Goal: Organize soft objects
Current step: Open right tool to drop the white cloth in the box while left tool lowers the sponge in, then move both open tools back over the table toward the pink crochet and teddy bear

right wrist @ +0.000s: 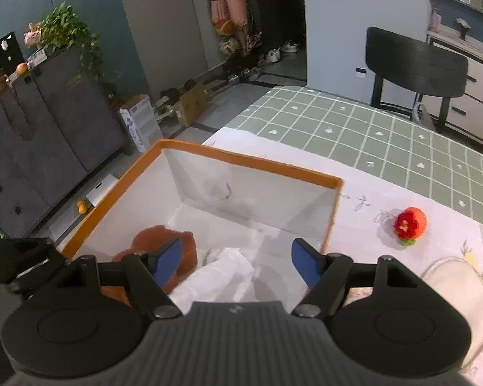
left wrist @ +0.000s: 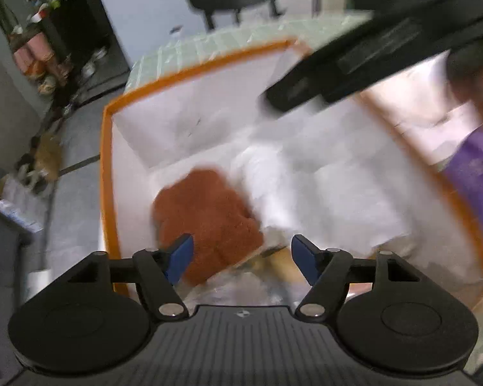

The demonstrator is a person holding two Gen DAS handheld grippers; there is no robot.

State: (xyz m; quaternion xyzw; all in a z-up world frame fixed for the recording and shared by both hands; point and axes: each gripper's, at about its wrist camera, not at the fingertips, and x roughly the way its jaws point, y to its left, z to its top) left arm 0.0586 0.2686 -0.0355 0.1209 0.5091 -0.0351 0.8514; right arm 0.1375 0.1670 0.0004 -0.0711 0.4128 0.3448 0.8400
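Orange-rimmed white box (right wrist: pixel 248 160) (brown plush (left wrist: pixel 206 222))

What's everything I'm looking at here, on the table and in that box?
Orange-rimmed white fabric box: one, on the table's near left.
Fuzzy brown soft toy: one, inside the box, left side.
White folded cloth: one, inside the box, beside the toy.
Red plush strawberry: one, on the table outside the box, right of it.
Green checked tablecloth: one, covering the table's far side.
Black chair: one, beyond the table.
Left hand-held gripper: black with blue pads, open above the box.
Right hand-held gripper: same, open, holding nothing.
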